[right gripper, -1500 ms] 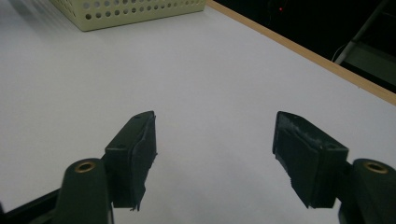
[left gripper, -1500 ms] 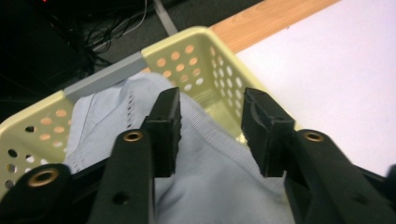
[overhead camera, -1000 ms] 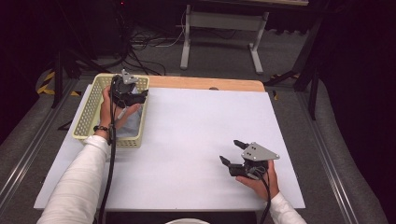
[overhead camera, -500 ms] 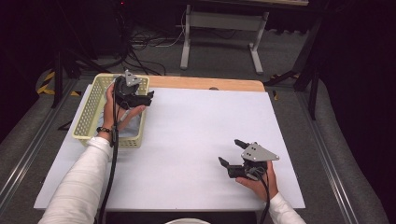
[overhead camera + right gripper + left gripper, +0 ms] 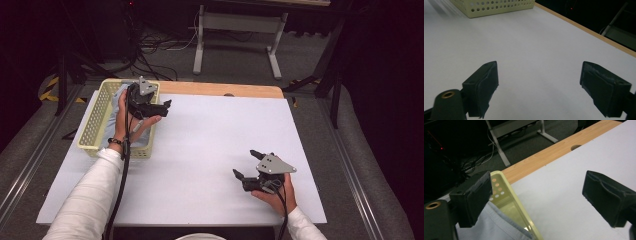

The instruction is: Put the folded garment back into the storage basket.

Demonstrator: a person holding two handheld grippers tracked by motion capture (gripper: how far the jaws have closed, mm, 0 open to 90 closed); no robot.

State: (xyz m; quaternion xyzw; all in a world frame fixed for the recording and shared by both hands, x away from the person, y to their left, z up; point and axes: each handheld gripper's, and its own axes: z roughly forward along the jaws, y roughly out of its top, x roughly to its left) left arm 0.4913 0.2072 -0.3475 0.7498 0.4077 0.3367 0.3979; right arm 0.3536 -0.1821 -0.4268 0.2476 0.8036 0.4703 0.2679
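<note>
Hovering over basket rim, left tongs being held spread above grey cloth; right tongs being held spread, empty, low over bench.

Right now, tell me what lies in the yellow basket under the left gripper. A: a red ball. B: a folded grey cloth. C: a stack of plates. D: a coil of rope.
B: a grey cloth with a stitched hem lies in the basket, below the open left gripper.
</note>
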